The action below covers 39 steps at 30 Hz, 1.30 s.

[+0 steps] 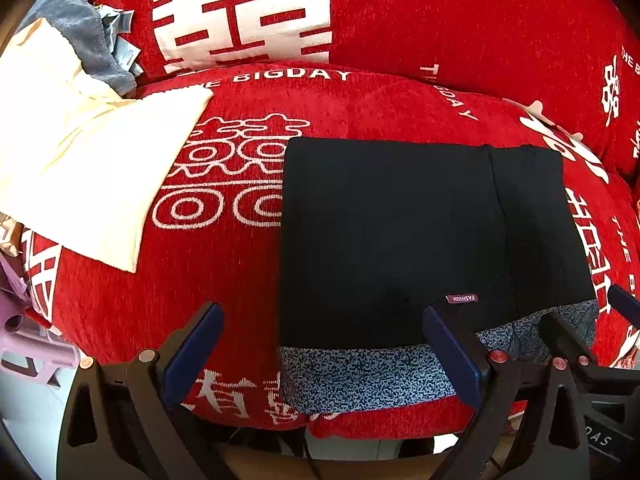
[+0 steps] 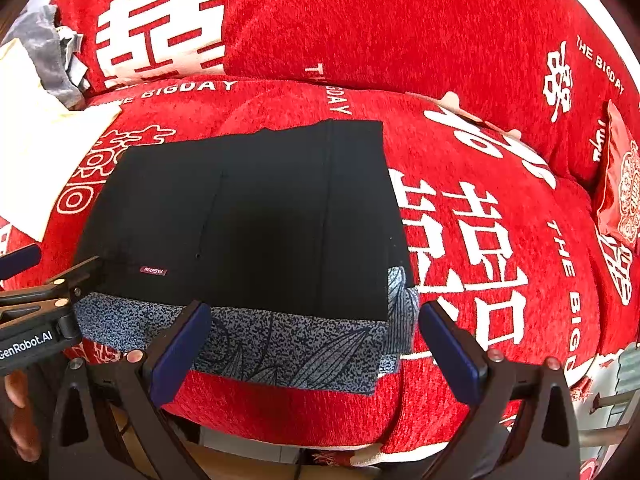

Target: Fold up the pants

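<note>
Nearest, at the bottom of each wrist view, the left tool point(image 1: 320, 356) and the right tool point(image 2: 314, 354) both stand wide apart and hold nothing. Just beyond them the pants point(image 1: 404, 240) lie in the centre of the frame on the red sofa cushion point(image 1: 248, 320), already folded into a flat, squared packet. The folding looks essentially done; at most a tidy-up seems left. The cloth is black, with a blue speckled band point(image 2: 280, 348) along the near edge and a small label point(image 1: 463, 299). Farther off, upper left, a cream cloth point(image 1: 80, 160) rests.
</note>
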Available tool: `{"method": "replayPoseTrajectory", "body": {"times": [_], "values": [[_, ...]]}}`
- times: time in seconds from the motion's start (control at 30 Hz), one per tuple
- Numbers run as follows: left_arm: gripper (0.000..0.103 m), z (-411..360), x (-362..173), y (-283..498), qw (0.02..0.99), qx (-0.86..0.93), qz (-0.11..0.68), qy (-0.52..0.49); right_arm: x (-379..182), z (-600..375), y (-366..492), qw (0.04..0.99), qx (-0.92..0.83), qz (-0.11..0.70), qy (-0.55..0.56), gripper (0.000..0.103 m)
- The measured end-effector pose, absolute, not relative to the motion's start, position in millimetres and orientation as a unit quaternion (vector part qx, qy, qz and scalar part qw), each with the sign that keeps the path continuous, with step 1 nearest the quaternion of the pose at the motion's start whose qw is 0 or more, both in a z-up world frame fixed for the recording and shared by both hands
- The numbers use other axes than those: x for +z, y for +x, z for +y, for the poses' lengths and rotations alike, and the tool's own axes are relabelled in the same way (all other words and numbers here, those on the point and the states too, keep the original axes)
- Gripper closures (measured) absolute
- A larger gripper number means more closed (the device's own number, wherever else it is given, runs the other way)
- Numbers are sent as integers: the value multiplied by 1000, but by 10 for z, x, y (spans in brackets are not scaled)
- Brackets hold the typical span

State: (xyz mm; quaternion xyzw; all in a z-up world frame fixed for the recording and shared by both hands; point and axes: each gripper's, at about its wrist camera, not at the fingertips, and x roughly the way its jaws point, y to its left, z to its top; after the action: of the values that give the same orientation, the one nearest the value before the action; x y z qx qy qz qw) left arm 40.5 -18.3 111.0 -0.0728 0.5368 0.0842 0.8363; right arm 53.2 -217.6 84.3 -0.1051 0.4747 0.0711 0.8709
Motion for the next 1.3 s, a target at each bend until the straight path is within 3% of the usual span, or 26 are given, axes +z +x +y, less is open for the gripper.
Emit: {"method": "replayPoseTrajectory", "body": {"times": [1.3], "values": [[3,-156,986,393,826,67,555,-74,783,-2105,508,865,70,481,-122,0]]}}
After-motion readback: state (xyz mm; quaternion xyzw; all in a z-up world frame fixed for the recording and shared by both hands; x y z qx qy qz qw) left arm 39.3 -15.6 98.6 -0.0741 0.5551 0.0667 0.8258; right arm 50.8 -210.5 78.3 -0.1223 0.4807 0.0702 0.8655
